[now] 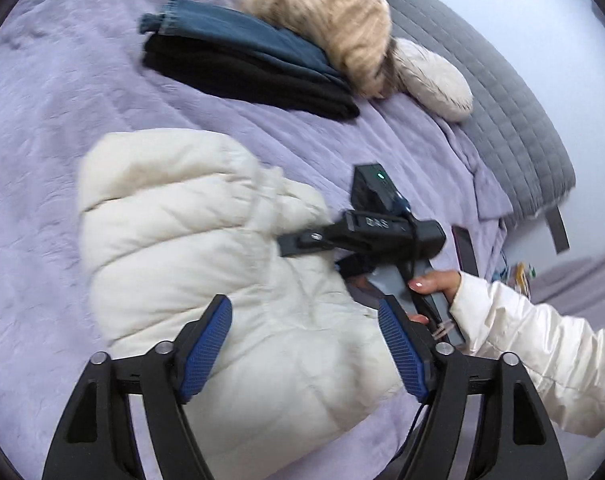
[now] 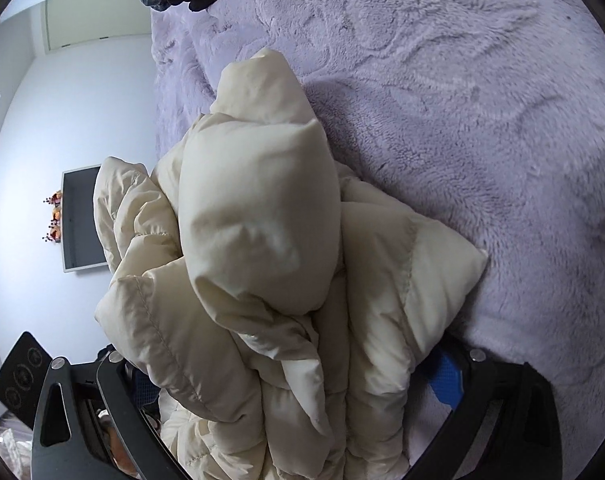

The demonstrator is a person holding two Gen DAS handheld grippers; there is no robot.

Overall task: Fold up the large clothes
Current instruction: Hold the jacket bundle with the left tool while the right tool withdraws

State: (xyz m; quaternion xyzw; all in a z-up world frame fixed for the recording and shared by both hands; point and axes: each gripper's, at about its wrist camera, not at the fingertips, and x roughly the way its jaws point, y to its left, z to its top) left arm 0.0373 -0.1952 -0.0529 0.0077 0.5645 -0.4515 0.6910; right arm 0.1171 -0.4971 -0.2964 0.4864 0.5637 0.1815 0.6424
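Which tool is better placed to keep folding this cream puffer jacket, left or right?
Right, probably. The right tool already has the cream puffer jacket bunched between its fingers, lifted off the purple blanket. The left tool hangs open above the jacket, gripping nothing.

Cream quilted jacket (image 1: 206,240) on lilac fleece blanket (image 1: 42,140); folded teal (image 1: 238,36) and black clothes (image 1: 254,80).
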